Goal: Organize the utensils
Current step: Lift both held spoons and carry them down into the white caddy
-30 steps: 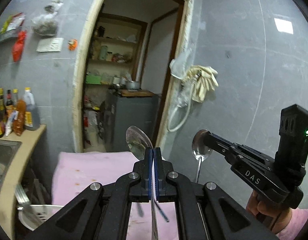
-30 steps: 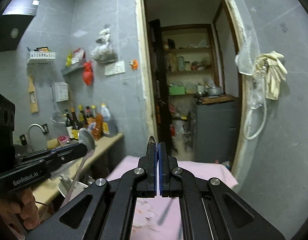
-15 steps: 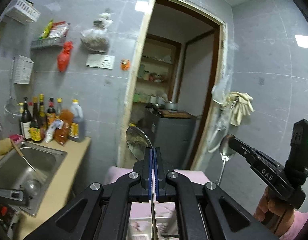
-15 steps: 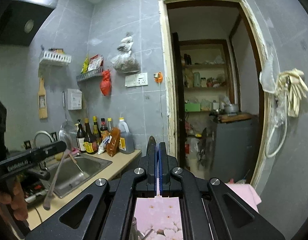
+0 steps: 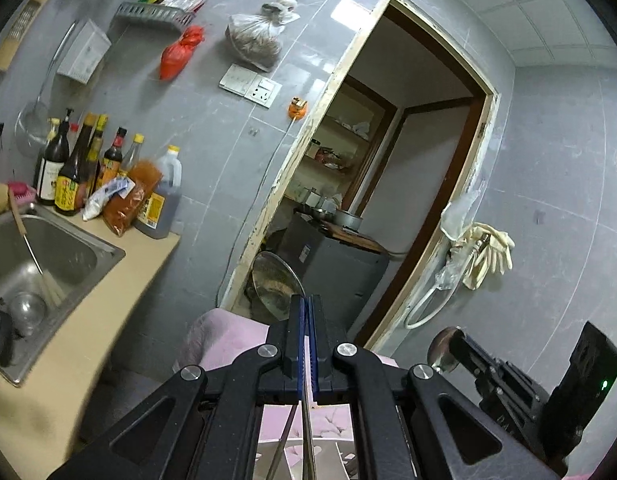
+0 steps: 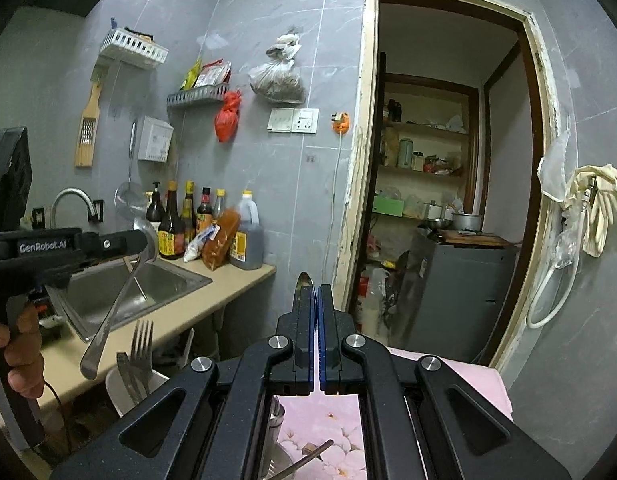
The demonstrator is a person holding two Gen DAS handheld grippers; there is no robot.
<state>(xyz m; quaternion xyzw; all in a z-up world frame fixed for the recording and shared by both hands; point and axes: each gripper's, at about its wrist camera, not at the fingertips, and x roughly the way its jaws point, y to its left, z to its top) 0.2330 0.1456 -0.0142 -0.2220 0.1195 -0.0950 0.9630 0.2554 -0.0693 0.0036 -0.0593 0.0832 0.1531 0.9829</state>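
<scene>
Two hand-held grippers each carry a steel spoon over a pink flowered cloth [image 6: 448, 376] in a grey-tiled kitchen. In the left wrist view, the left gripper [image 5: 307, 344] is clenched on the neck of a large spoon [image 5: 274, 284], whose bowl rises above the blue pads at the centre of the frame while the handle runs down between the fingers toward the bottom edge. The right wrist view shows that same spoon from the side at centre left, its handle hanging aslant above a white holder [image 6: 126, 390] at the lower left that already has a fork [image 6: 142, 346] standing in it.

The right gripper [image 6: 316, 336] is likewise closed on a second spoon [image 5: 442, 350], seen at the lower right of the left view, bowl up beside the black fingers; in its own view only the bowl's tip peeps above the pads.

A sink [image 5: 40, 256] and a row of sauce bottles [image 5: 92, 176] fill the left of the frame, a doorway the centre.

The spoons look light, stiff and slick, likely to pivot or slide in flat pads if gripped loosely. The narrow neck just under the bowl seems the surest hold, leaving the handle free to drop into the holder, which appears to be the step at hand.
</scene>
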